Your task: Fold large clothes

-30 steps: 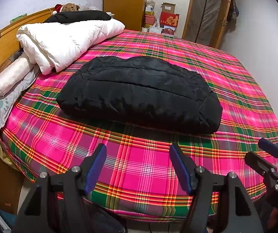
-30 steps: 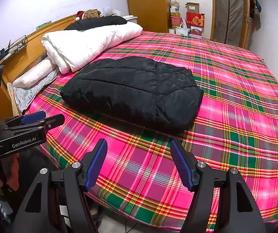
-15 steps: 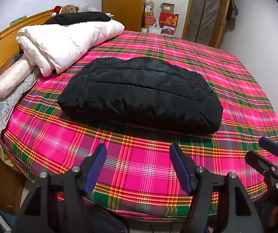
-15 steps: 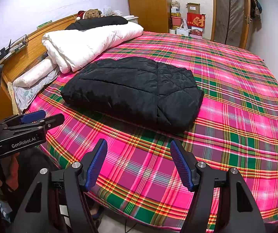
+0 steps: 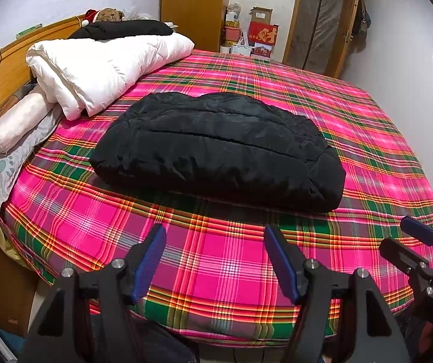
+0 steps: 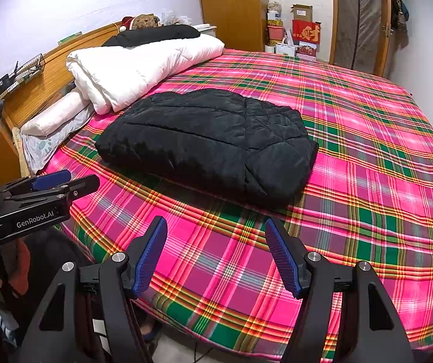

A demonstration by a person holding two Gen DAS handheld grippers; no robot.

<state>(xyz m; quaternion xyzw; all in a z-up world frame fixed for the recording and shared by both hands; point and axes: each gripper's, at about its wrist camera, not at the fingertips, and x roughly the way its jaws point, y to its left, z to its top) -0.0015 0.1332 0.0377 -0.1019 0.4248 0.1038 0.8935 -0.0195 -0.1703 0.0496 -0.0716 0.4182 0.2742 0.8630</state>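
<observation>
Covering the bed: a pink, green and orange plaid sheet (image 5: 222,260), drawn flat.
Room: white walls, wooden wardrobe (image 6: 231,6), wooden headboard (image 5: 7,69), stacked boxes (image 5: 261,33) by the door.
Task's thing: folded black padded coat (image 5: 216,148), lying mid-bed.
Beside it: rolled white duvet (image 5: 101,69), well apart; pillows (image 5: 10,124) below it.
Left gripper (image 5: 214,260): released, grasping nothing, over the bed's near edge.
Right gripper (image 6: 216,255): released, likewise unloaded.
</observation>
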